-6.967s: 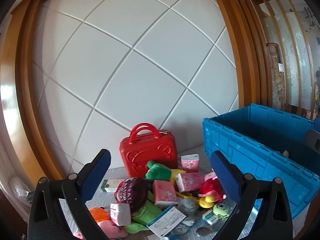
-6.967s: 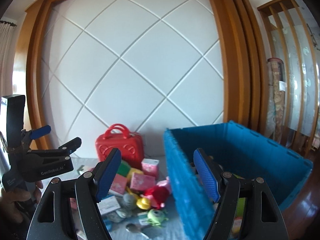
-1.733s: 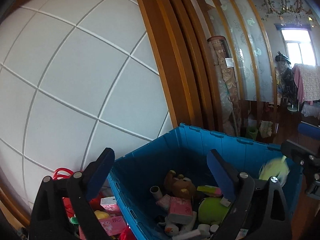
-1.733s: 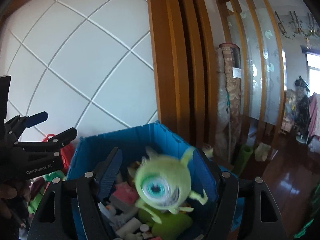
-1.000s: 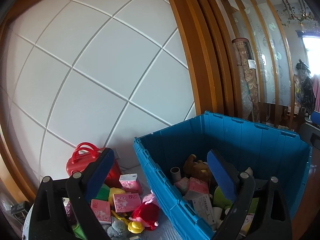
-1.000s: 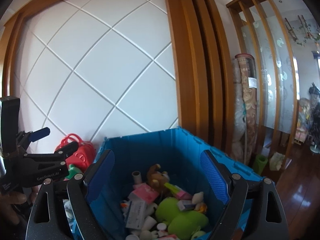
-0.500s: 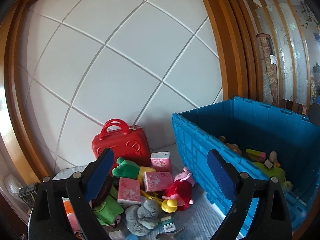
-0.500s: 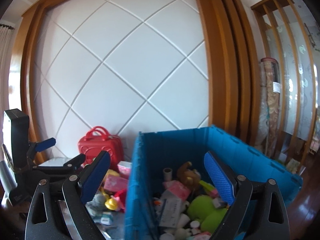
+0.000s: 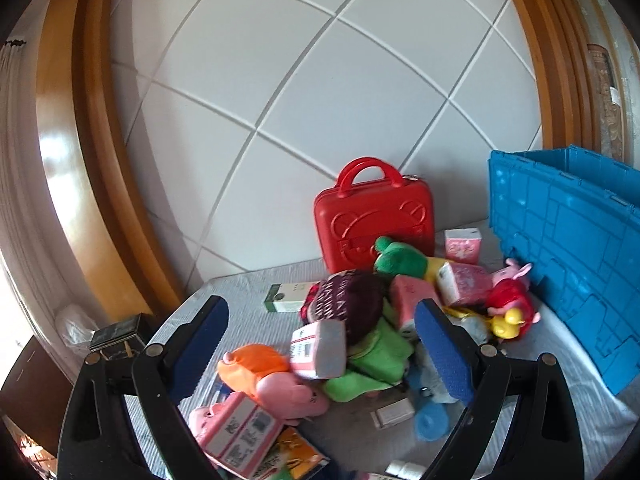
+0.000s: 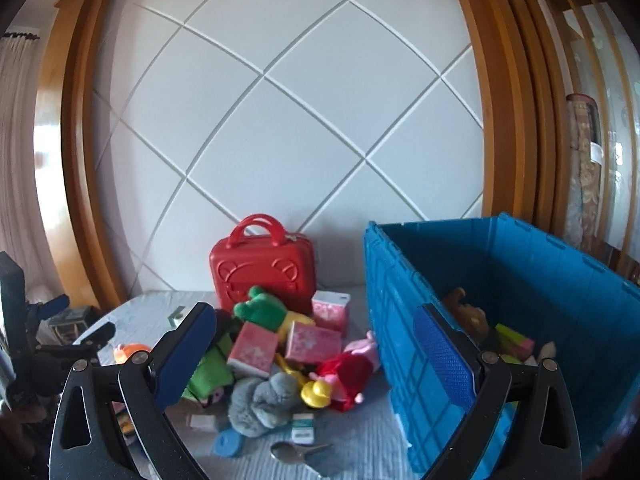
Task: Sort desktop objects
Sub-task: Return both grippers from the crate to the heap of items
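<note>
Blue crate (image 10: pixel 532 280) is sitting right of the pile, already holding some toys. Red case (image 9: pixel 374 222) is standing behind, against the wall. Left gripper (image 9: pixel 320 342) is hovering jaws apart, empty, framing the tissue pack (image 9: pixel 318 348) on the green plush (image 9: pixel 378 354); likely next pick, needing descent. Right gripper (image 10: pixel 316 356) is also spread, empty, over the grey plush (image 10: pixel 262 400). Neighbours are crowding both targets.
</note>
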Demonstrator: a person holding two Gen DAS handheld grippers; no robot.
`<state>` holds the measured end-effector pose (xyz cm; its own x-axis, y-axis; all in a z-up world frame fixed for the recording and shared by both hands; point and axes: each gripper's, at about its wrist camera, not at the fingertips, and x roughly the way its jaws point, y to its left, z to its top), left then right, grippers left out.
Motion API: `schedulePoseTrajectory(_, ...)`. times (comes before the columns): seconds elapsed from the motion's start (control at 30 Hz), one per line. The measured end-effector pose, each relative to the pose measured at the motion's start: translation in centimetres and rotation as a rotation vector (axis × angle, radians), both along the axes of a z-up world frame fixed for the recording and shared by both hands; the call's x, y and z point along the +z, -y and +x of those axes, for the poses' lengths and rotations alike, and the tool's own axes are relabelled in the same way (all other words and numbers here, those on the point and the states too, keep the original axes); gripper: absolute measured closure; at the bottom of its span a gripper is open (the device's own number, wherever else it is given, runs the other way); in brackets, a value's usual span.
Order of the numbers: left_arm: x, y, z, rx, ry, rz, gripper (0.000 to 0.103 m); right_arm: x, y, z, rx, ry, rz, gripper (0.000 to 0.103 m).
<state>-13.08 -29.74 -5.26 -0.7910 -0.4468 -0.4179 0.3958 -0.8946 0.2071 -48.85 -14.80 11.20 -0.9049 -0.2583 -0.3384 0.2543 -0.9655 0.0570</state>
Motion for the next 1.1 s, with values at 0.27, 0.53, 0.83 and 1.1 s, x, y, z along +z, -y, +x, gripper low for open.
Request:
schedulePoseTrajectory(0.27,-4.2,6.8,2.6,0.065,0.074,0.022,0.008,-3.5,3.7,-0.7,-0.012,0.095,0.002,0.002)
schedulePoseTrajectory(0.53,-7.0,7.8,2.3,0.080,0.135,0.017,0.008,-7.4,5.9,-3.8,0.033,0.170,0.030,0.002)
schedulePoseTrajectory(0.83,-9.8,9.2,1.5,0.121,0.193,0.024,0.008,-14.7,8.6,-9.2,0.120,0.360,0.050,0.002)
schedulePoseTrajectory(1.1,-13.0,9.5,2.4,0.132,0.275,0.057,0.008,-18.3,10.2,-11.0,0.156,0.446,0.068,0.002)
